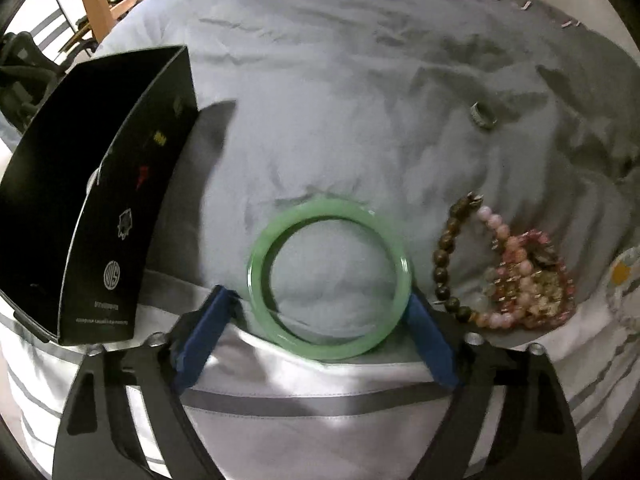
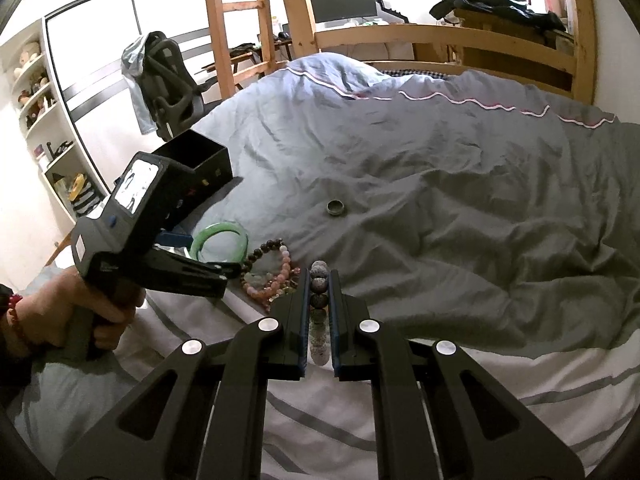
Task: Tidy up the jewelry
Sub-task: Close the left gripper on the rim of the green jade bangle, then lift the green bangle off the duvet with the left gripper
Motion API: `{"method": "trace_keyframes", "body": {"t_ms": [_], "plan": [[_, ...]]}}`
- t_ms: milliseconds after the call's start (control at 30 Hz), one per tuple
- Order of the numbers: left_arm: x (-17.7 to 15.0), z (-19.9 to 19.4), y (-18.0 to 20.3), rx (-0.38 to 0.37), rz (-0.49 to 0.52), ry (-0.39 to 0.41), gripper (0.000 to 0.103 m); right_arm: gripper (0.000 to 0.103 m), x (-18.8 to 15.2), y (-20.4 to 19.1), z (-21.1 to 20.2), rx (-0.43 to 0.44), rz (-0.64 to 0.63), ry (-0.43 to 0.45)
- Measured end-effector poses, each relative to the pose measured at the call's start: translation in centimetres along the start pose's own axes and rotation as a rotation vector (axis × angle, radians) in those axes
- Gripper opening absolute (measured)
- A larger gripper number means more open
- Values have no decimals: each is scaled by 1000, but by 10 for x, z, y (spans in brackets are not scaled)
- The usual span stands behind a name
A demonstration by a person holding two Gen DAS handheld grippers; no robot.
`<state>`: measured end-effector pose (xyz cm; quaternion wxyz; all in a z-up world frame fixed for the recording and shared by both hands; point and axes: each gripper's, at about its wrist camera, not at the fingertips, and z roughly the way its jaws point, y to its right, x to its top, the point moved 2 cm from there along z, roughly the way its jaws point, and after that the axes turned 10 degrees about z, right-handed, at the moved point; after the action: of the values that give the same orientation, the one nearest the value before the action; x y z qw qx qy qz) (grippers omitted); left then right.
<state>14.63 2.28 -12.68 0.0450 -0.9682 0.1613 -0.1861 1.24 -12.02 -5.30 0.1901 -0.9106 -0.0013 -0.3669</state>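
A green jade bangle (image 1: pixel 330 280) lies on the grey duvet between the wide-open blue fingers of my left gripper (image 1: pixel 322 300), which straddle it; whether they touch it I cannot tell. The bangle also shows in the right wrist view (image 2: pixel 219 243). An open black box (image 1: pixel 92 208) stands just left of it. A pile of brown and pink bead bracelets (image 1: pixel 516 276) lies to the right. A silver ring (image 1: pixel 483 115) lies farther back. My right gripper (image 2: pixel 320 280) is shut on a grey bead bracelet (image 2: pixel 319 280), held above the bed beside the pile (image 2: pixel 268 276).
The duvet (image 2: pixel 440 184) is wrinkled, with a striped sheet (image 2: pixel 320 432) at the near edge. A wooden bed frame (image 2: pixel 440 36), an office chair (image 2: pixel 168 84) and shelves (image 2: pixel 44 120) stand behind. A hand (image 2: pixel 80 308) holds the left gripper body.
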Motion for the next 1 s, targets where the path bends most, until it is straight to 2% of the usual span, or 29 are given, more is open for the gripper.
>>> {"method": "trace_keyframes", "body": {"t_ms": [200,467,500,533,667,767,800,833,867,900,1000], "plan": [[0,-18,-3,-35,-38,74,73,9,0,0,-1,5,0,3],[2,-68,-1,-38,-13,247,71,9,1,-3,-3,9,-1,16],[3,-72,-1,-40,-15,261,55,9,2,-3,-3,8,-3,19],[6,-74,-4,-46,-20,270,47,9,2,-4,-4,8,-4,22],[8,-82,-15,-79,-55,289,46,9,5,-7,-8,9,-7,34],[3,-79,-15,-95,-55,260,46,9,6,-8,-8,5,-8,32],[2,-75,-13,-97,-47,238,51,9,5,-8,-7,2,-9,29],[0,-68,-10,-76,-37,210,60,9,5,-8,-6,1,-10,25],[0,-63,-9,-45,-33,194,85,9,4,-7,-6,0,-9,22],[0,-59,-7,-6,-26,190,92,9,4,-7,-6,0,-8,21],[3,-47,-3,3,-7,165,93,9,4,-6,-5,4,-2,18]]}}
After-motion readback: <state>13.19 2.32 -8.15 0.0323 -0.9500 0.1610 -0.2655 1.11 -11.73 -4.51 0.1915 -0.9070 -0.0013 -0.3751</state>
